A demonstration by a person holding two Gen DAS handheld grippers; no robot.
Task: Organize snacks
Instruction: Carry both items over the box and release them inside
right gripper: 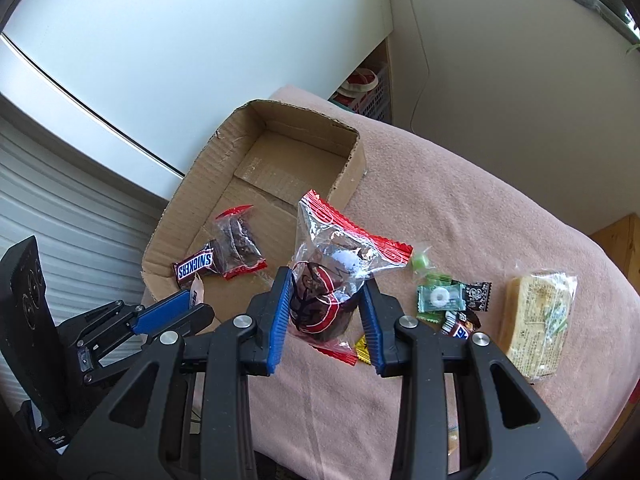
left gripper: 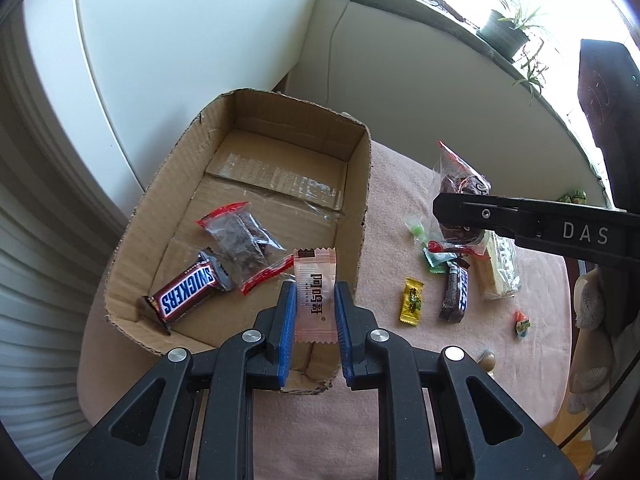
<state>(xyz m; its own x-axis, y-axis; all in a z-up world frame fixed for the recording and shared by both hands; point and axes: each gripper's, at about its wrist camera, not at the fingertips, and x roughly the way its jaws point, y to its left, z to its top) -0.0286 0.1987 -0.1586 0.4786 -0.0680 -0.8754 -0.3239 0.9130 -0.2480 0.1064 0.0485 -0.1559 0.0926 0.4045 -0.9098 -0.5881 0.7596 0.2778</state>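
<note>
My left gripper (left gripper: 315, 300) is shut on a pale pink candy packet (left gripper: 315, 292) and holds it over the near right corner of the open cardboard box (left gripper: 360, 208). In the box lie a Snickers bar (left gripper: 186, 294) and a clear red-edged bag of dark snack (left gripper: 244, 240). My right gripper (right gripper: 326, 300) is shut on a clear red-edged bag with a dark round cake (right gripper: 332, 272), held above the pink cloth right of the box (right gripper: 352, 168). The left gripper (right gripper: 176, 308) shows at lower left in the right wrist view.
On the pink cloth (right gripper: 460, 208) right of the box lie a yellow candy (left gripper: 411, 302), a dark chocolate bar (left gripper: 456, 292), green mint packets (right gripper: 438, 298), a wrapped sandwich cake (right gripper: 540, 324) and a small round sweet (left gripper: 521, 323). Potted plants (left gripper: 508, 30) stand on the sill.
</note>
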